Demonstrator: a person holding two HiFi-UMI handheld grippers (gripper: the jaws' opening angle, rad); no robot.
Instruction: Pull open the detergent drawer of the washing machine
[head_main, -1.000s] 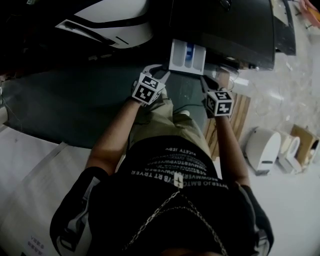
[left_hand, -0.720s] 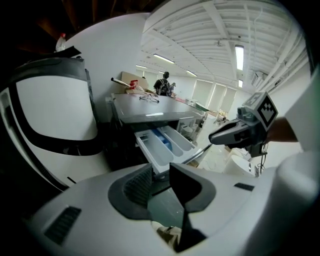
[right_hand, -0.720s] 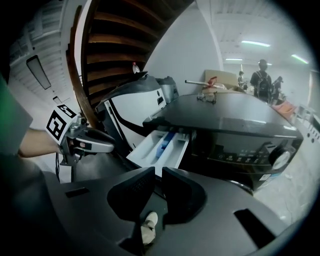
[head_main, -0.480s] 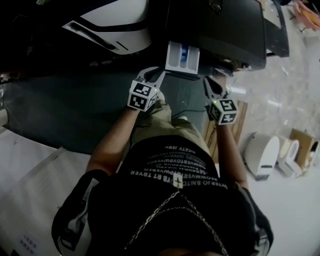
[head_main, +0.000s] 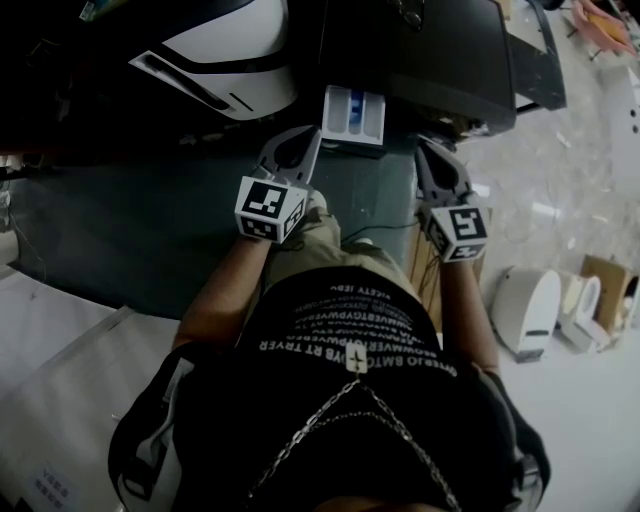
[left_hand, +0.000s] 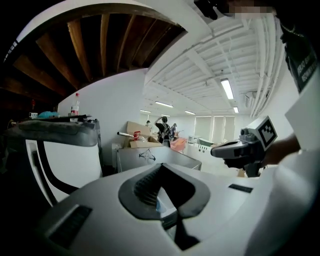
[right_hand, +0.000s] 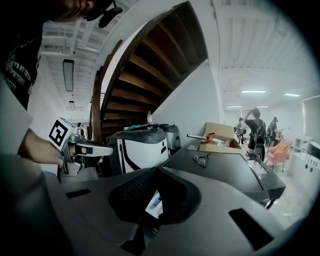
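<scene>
The washing machine (head_main: 420, 55) has a dark top, and its white detergent drawer (head_main: 353, 115) with a blue insert stands pulled out of the front. My left gripper (head_main: 303, 138) hangs just below-left of the drawer, apart from it, shut with nothing between the jaws. My right gripper (head_main: 430, 150) hovers to the drawer's right, also shut and empty. In the left gripper view my left gripper (left_hand: 161, 167) points nearly level across the room, and the right gripper (left_hand: 245, 149) shows at the right. In the right gripper view a bit of the drawer (right_hand: 154, 204) shows through my right gripper (right_hand: 156, 171).
A white and black appliance (head_main: 225, 50) stands left of the washing machine. A dark mat (head_main: 130, 220) covers the floor at left. Wooden slats (head_main: 415, 262) and small white appliances (head_main: 530, 300) sit at right. Glasses (right_hand: 202, 159) lie on the machine's top; people stand far behind.
Both grippers have risen away from the drawer's front and now point more level. The left jaws, open a second ago, have shut. The drawer stays pulled out.
</scene>
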